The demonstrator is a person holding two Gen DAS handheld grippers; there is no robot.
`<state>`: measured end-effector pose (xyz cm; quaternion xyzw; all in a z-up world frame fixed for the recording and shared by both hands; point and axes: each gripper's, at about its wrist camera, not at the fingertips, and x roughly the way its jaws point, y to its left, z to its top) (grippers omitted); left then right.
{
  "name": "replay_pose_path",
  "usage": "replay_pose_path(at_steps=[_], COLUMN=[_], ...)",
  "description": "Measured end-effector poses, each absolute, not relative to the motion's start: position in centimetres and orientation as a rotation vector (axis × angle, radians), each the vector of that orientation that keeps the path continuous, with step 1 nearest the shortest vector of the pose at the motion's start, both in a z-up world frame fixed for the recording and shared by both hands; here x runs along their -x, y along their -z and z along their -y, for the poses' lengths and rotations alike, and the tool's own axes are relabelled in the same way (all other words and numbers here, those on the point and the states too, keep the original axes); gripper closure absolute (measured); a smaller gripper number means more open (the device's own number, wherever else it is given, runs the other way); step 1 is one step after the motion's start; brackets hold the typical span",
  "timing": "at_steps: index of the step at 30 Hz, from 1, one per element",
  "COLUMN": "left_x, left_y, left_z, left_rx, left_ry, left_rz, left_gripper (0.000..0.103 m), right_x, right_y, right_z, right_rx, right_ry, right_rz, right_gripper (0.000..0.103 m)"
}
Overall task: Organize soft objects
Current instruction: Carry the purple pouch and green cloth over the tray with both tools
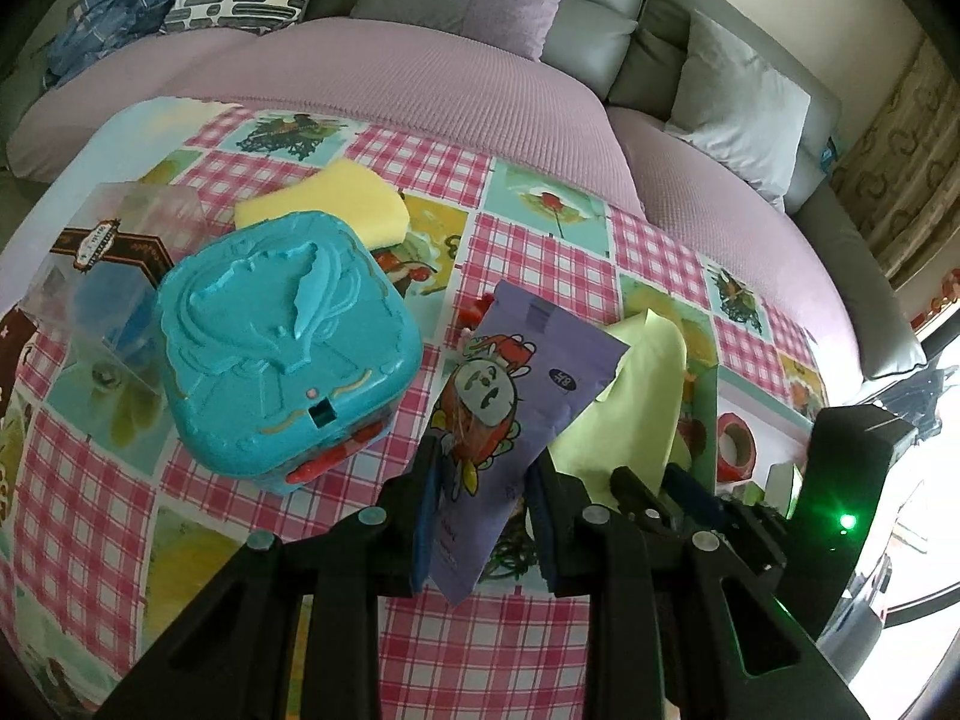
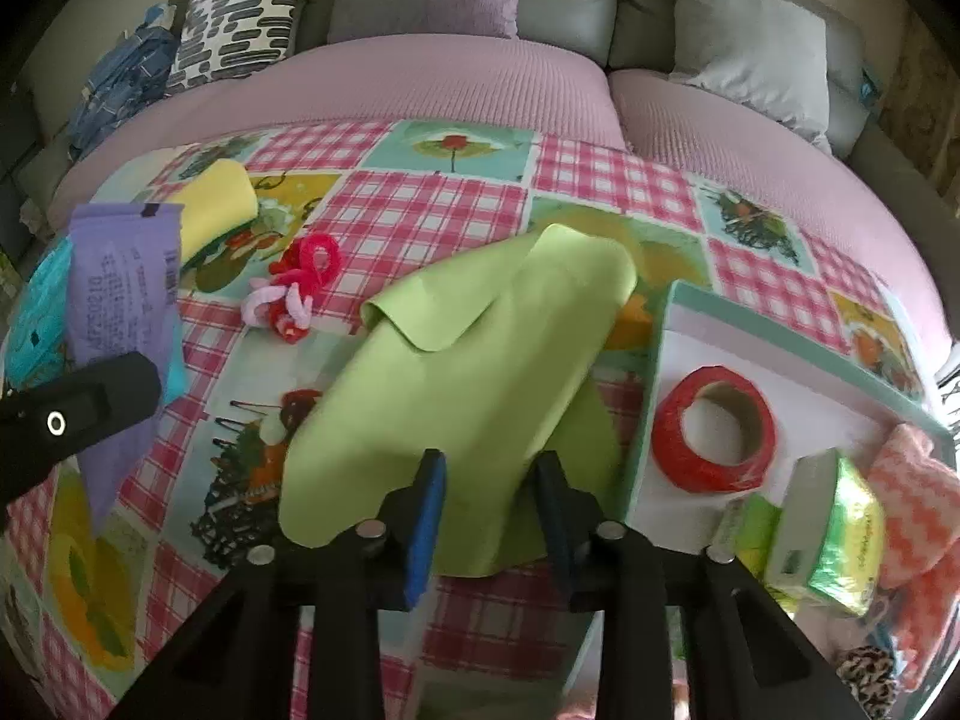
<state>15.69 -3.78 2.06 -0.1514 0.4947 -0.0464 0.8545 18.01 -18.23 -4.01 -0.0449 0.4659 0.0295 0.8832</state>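
Note:
My left gripper (image 1: 483, 468) is shut on a purple cartoon-printed packet (image 1: 510, 396) and holds it above the checkered tablecloth (image 1: 528, 252); the packet also shows at the left of the right wrist view (image 2: 120, 276). My right gripper (image 2: 489, 474) is shut on a light green cloth (image 2: 480, 348), lifted, its far end drooping onto the table; the cloth also shows in the left wrist view (image 1: 624, 408). A yellow sponge (image 1: 324, 204) lies behind a teal plastic box (image 1: 282, 348). Red and pink pipe cleaners (image 2: 294, 282) lie mid-table.
A white tray with a green rim (image 2: 678, 324) at the right holds a red tape roll (image 2: 714, 438), a tissue pack (image 2: 828, 534) and a pink zigzag cloth (image 2: 918, 498). A clear box (image 1: 96, 276) stands left. A purple-covered sofa (image 2: 456, 84) with cushions lies beyond.

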Motion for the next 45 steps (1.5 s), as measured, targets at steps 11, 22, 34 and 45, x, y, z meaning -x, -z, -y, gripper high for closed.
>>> replay_pose_path(at_steps=[11,22,34,45], left_x=[-15.7,-15.7,-15.2,-14.8], left_y=[-2.0,-2.1,-3.3,-4.4], left_z=[2.9,3.1,4.7,6.4], left_rx=[0.356,0.33,0.254,0.203], left_ry=[0.096,0.078,0.076,0.076], left_rz=[-1.04,-1.041,-1.009,-0.978], left_gripper=[0.074,0.074,0.074,0.074], right_x=[-18.1,-17.9,-16.6,-15.0], right_y=[4.3,3.6,0.7,-1.7], right_z=[17.4,18.6,20.4,23.8], right_rx=[0.07,-0.041,-0.138,-0.277], right_ry=[-0.122,-0.185,-0.226,-0.276], right_rz=[-0.95,-0.931,-0.86,-0.78], right_gripper=[0.097,0.1,0.1,0.1])
